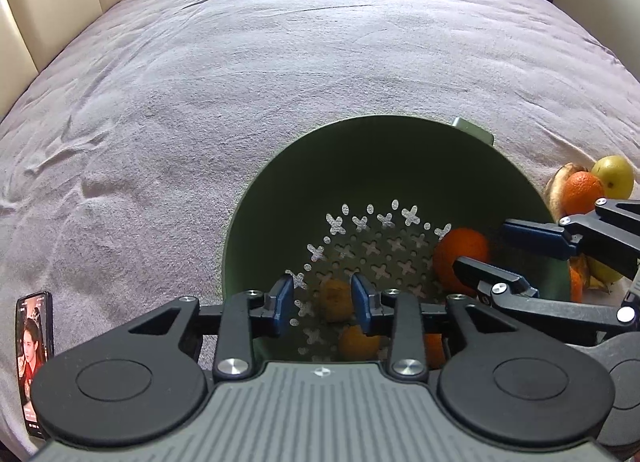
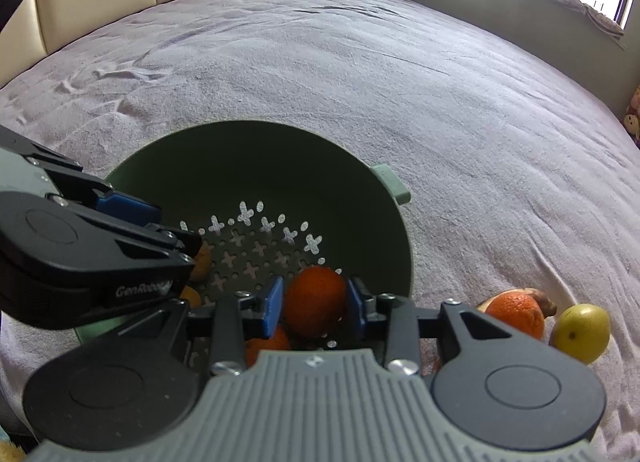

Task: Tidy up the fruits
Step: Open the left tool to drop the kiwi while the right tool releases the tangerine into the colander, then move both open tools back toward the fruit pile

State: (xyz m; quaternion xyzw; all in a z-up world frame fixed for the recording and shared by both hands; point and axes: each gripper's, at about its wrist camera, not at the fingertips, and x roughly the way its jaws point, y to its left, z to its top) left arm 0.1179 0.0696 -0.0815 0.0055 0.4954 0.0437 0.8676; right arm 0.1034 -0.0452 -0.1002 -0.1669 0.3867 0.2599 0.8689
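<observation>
**Both grippers over the green colander**

Left wrist view: the left gripper (image 1: 322, 304) hangs inside the green colander (image 1: 280, 181), its blue pads apart with nothing pressed between them; a small dull orange fruit (image 1: 335, 298) lies on the perforated floor below the gap, another (image 1: 356, 342) just nearer. The right gripper (image 1: 486, 250) reaches in from the colander's right side, an orange (image 1: 460, 250) between its fingers. Outside the colander's right wall sit a second orange (image 1: 582, 191) and a yellow-green fruit (image 1: 614, 175). A phone (image 1: 34, 358) lies well to the colander's left.

Right wrist view: the right gripper (image 2: 314, 304) frames the orange (image 2: 314, 300) inside the colander (image 2: 260, 149); whether the pads press it I cannot tell. The left gripper (image 2: 160, 221) enters from the colander's left.
</observation>
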